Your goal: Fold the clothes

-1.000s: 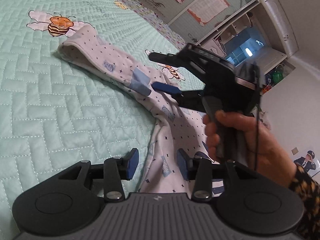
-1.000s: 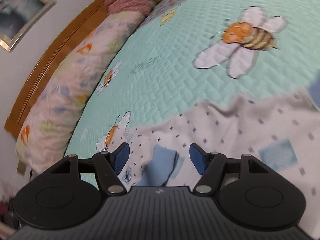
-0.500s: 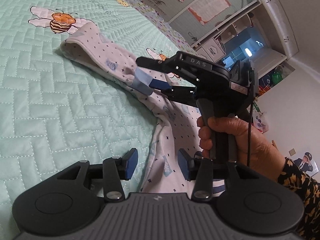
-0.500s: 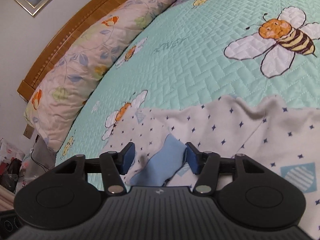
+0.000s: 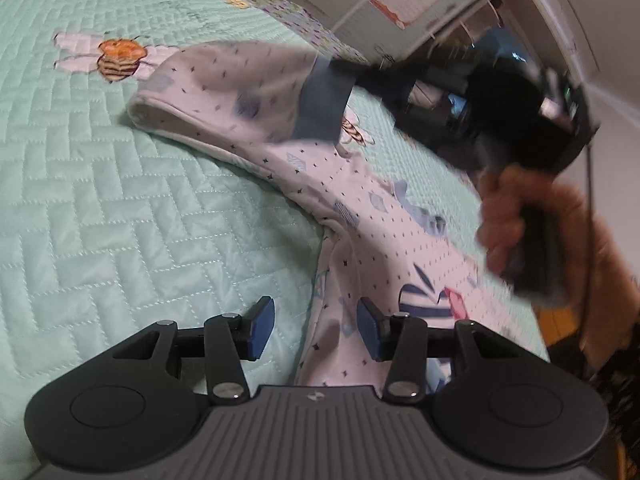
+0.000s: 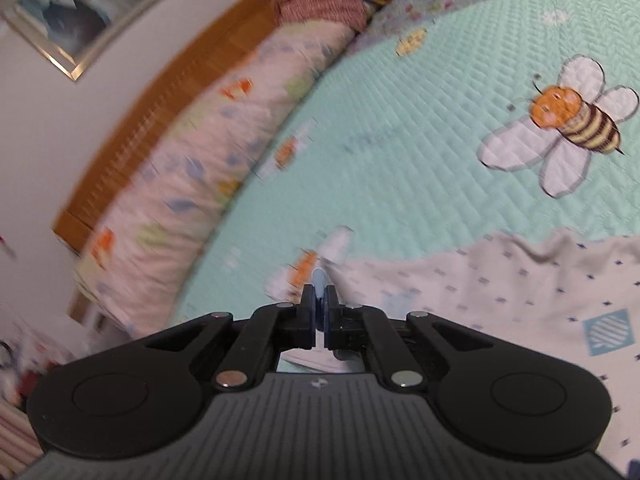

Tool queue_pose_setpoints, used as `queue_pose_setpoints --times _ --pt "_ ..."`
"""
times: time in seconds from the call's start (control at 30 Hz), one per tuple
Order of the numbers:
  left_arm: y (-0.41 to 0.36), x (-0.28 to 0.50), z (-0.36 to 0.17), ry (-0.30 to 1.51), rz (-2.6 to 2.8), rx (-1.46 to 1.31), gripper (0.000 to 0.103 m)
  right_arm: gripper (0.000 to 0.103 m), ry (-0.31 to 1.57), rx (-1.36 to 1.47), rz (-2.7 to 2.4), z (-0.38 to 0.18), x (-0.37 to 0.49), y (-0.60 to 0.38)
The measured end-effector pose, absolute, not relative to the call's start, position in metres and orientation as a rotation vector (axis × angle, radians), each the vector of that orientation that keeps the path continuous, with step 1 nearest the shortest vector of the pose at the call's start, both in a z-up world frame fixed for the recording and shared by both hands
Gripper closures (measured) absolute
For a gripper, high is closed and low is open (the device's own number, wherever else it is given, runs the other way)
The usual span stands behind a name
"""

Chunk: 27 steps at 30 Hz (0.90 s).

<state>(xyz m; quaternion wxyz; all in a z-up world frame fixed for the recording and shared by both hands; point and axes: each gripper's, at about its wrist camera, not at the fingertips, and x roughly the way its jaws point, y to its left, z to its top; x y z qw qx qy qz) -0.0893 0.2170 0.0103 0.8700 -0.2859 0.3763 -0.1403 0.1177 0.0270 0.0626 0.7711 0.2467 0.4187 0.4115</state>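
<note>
A white garment [image 5: 248,92] with small dark dots and blue patches lies on the mint quilt. My right gripper [image 6: 319,304] is shut on the garment's blue cuff [image 6: 320,280], a sliver of which shows between the pads. In the left wrist view the right gripper [image 5: 356,74] holds the blue cuff [image 5: 320,108] up, and the sleeve hangs off the quilt in an arc. My left gripper [image 5: 315,328] hovers low over the garment's near part. Its jaws are opening; the garment's edge lies between the pads and they do not press on it.
The quilt [image 5: 120,200] carries bee pictures [image 6: 576,120]. A long floral pillow [image 6: 192,160] lies against the wooden headboard [image 6: 160,100], with a reddish knit bundle [image 6: 324,0] at its far end. A person's hand [image 5: 504,216] grips the right tool's handle.
The right gripper's jaws closed on the blue cuff and rose, lifting the sleeve off the quilt. The left gripper stayed nearly where it was.
</note>
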Motion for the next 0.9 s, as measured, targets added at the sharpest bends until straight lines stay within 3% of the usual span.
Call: queue_pose_setpoints --times 0.1,0.33,0.47,0.9 --pt "0.217 -0.090 0.012 0.832 -0.349 -0.574 0.048 0.099 0.869 0.654 0.905 0.079 0.113 0.018" --pt "0.230 -0.105 0.003 0.935 -0.372 -0.714 0.051 0.099 0.855 0.837 0.881 0.089 0.100 -0.010" --pt "0.238 -0.122 -0.006 0.983 -0.338 -0.778 0.086 0.099 0.852 0.883 0.873 0.091 0.094 -0.021" --pt "0.247 -0.145 -0.015 1.007 -0.355 -0.864 0.079 0.099 0.845 0.936 0.884 0.092 0.072 -0.046"
